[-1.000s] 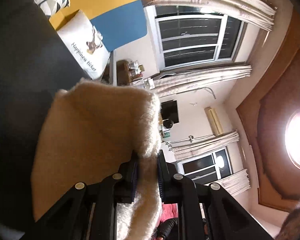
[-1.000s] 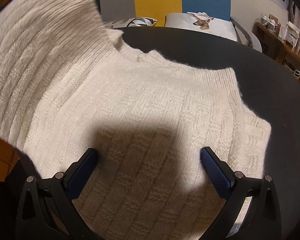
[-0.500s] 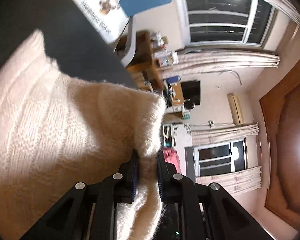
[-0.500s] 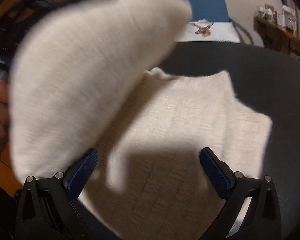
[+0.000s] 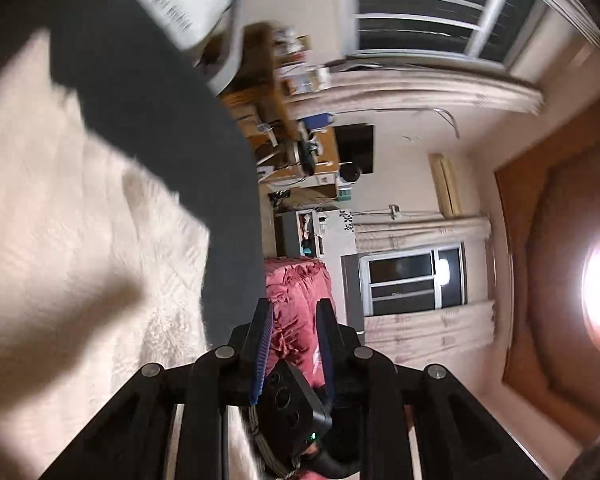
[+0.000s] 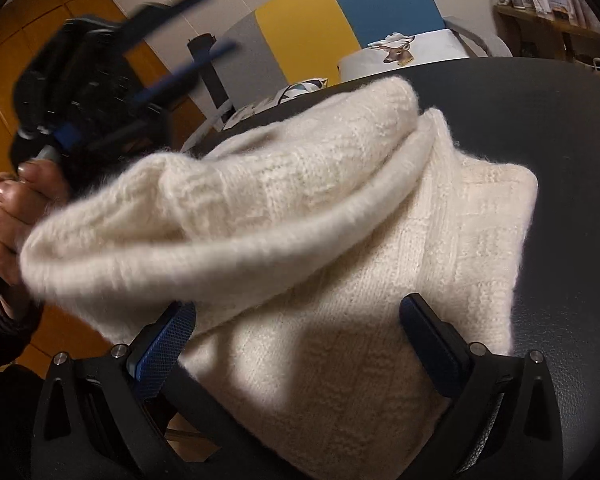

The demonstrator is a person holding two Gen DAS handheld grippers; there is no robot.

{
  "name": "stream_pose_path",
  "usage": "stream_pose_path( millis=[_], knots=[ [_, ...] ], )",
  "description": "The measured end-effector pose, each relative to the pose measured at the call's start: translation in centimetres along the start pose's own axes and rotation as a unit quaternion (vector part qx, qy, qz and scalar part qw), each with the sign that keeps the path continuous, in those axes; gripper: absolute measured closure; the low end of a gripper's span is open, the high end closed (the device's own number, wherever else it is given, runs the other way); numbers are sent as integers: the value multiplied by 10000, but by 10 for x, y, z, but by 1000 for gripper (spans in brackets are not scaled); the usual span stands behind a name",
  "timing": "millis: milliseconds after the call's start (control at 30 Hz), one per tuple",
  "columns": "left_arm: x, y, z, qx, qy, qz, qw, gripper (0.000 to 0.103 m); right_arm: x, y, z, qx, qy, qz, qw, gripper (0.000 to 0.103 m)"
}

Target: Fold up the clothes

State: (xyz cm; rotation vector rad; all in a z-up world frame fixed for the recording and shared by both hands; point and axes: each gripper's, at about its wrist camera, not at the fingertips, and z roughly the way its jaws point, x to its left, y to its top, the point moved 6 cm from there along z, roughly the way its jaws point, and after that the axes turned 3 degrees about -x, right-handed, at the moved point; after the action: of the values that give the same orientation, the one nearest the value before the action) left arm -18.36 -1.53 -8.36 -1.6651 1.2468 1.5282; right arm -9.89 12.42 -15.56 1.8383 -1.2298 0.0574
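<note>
Folding is partway: cream ribbed-knit sweater [image 6: 340,264] lies on the black tabletop [image 6: 560,128], one side flopped over at 10 o'clock. Left tongs [image 5: 292,344] are opening, empty; right tongs [image 6: 300,344] gape, released. Further folds remain.

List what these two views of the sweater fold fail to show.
- Right wrist view: the left gripper is motion-blurred; the sweater hides the table under it.
- Left wrist view: sweater smeared, knit unreadable; frame edge cuts it off.
- Pillow print: blurred, illegible.
</note>
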Motion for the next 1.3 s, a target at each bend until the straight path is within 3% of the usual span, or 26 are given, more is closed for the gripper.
stream_pose_path(
  millis=[67,133,233,367,500,667,800,900,1133,1233,1300],
  knots=[
    [6,-3,-23,-120,361,399,9985,82,2,-1,0,-42,41,57,10000,0],
    [24,-8,-42,-219,677,498,9962,82,5,0,1,-92,137,205,9997,0],
    [60,-20,-69,-293,900,220,9953,82,16,-1,9,-69,55,202,9998,0],
    [88,-32,-88,-453,951,-13,9944,82,43,-1,29,36,-69,-4,10000,0],
    [85,-40,-88,-242,1149,336,9925,82,66,-6,38,111,-331,-452,9984,0],
    [75,-42,-82,8,1171,750,9903,82,87,-11,2,341,-445,-764,9955,0],
    [70,-46,-72,283,1339,1202,9833,82,107,-5,-48,140,74,-1003,9948,0],
    [64,-47,-78,284,1327,1406,9807,82,129,4,-48,201,401,-1323,9902,0],
    [46,-30,-91,201,1350,2145,9671,82,152,-1,1,1284,968,-1831,9699,0],
    [51,-40,-70,690,1539,2559,9519,82,157,-11,7,1789,1669,-1781,9531,0],
    [59,-51,-57,996,1580,2601,9473,82,143,-25,13,2064,1809,-1555,9490,0]
  ],
)
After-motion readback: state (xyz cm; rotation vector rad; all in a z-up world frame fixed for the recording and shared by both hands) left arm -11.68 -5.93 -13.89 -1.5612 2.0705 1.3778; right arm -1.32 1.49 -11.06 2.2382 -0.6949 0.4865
